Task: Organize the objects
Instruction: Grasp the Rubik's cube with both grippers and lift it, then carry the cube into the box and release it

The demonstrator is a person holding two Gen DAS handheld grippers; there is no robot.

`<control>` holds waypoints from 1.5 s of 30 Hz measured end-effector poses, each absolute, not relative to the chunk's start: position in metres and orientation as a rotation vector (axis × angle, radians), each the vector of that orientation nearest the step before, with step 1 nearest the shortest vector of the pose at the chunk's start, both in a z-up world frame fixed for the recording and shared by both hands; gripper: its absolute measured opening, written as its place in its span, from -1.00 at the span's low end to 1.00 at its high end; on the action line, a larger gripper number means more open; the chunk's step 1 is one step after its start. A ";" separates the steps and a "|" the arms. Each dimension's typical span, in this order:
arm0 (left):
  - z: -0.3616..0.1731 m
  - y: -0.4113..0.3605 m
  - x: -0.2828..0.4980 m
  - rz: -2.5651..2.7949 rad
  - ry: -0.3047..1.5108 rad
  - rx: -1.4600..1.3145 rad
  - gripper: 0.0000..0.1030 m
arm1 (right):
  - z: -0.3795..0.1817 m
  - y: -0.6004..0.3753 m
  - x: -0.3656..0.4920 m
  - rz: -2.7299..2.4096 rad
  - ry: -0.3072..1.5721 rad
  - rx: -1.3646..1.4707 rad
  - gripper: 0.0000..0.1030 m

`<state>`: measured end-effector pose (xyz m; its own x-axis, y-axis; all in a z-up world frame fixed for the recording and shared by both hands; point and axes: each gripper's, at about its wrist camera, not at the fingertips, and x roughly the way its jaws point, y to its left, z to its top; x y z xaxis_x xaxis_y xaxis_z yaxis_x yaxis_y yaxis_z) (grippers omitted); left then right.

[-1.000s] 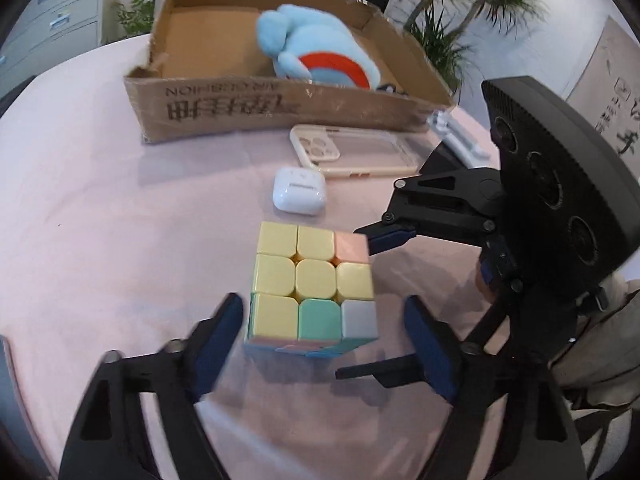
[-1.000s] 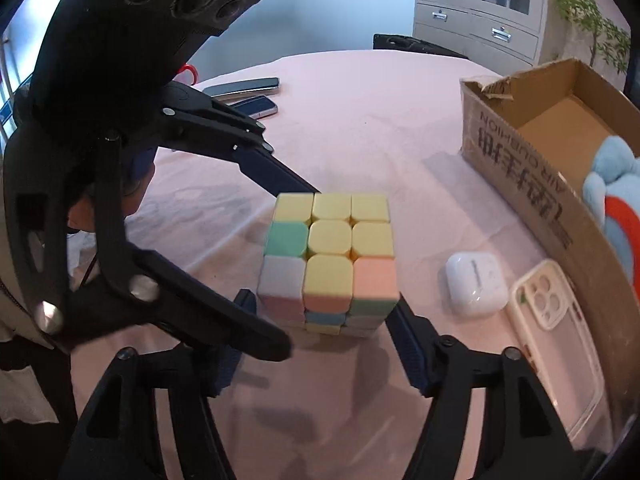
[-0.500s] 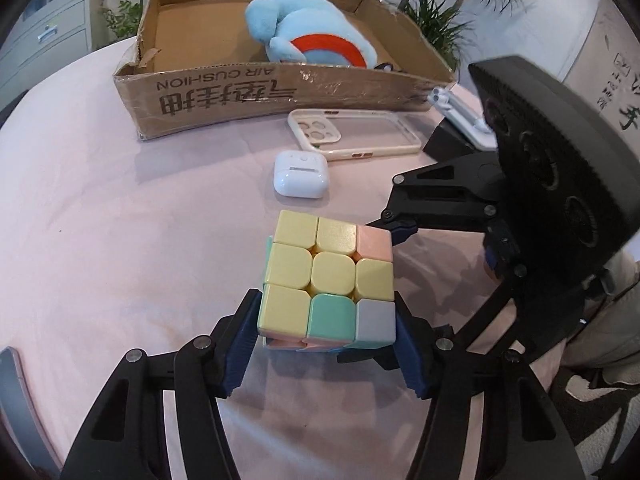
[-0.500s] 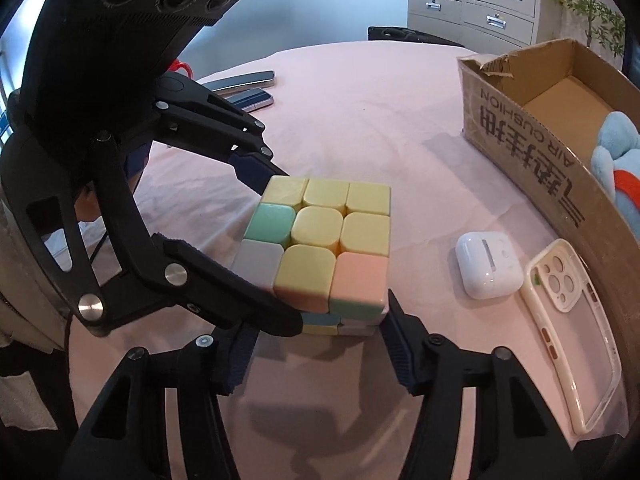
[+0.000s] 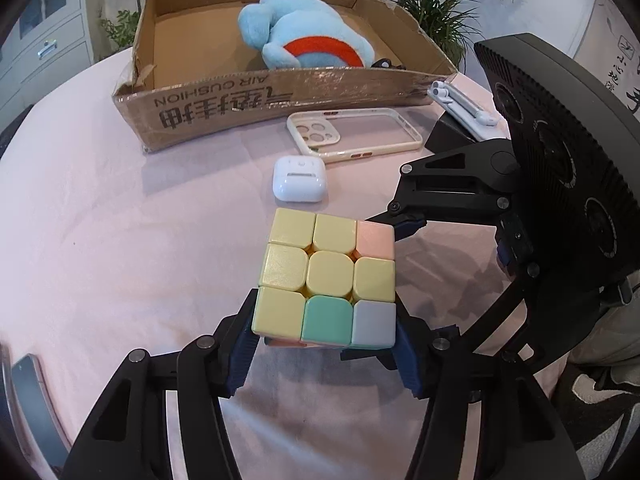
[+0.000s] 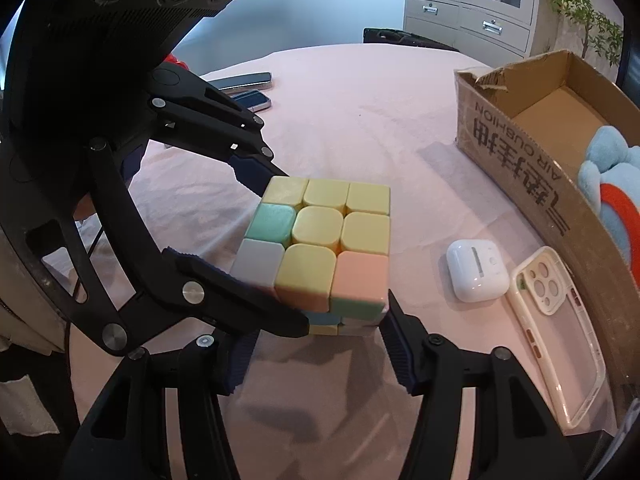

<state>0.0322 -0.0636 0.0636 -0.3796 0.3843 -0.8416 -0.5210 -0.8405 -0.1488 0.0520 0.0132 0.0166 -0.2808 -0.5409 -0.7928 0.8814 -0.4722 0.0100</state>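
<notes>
- The left tongs [image 5: 325, 334], spread wide a second ago, have closed onto the cube [image 5: 326, 276] and now clamp its lower sides.
- The cube sits higher above the pink table [image 5: 100, 220] than before.
- The right tongs [image 6: 316, 340] stand slightly apart around the cube; contact unclear.
- The box [image 5: 256, 110] reads "AIR CUSHION", upside down.

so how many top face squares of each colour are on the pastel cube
Pastel puzzle cube top face, between the left gripper fingers:
yellow squares: 6
mint green squares: 1
peach squares: 1
pale grey squares: 1
total: 9
</notes>
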 end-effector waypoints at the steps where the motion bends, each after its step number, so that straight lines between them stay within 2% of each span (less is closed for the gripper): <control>1: 0.066 -0.063 0.032 2.228 0.196 -1.300 0.12 | 0.019 0.014 0.052 -1.895 0.551 0.933 0.07; 27: 0.139 -0.061 0.000 2.315 0.282 -1.064 0.12 | 0.088 0.017 0.027 -2.066 0.653 0.796 0.07; 45: 0.174 -0.068 -0.094 2.321 0.294 -0.982 0.13 | 0.122 0.017 -0.052 -2.191 0.665 0.765 0.07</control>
<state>-0.0944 -0.0678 0.1740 -0.5497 0.4383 -0.7111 -0.6019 -0.7981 -0.0266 -0.0516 0.0167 0.1220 -0.5716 -0.4509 -0.6855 0.7557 -0.6148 -0.2258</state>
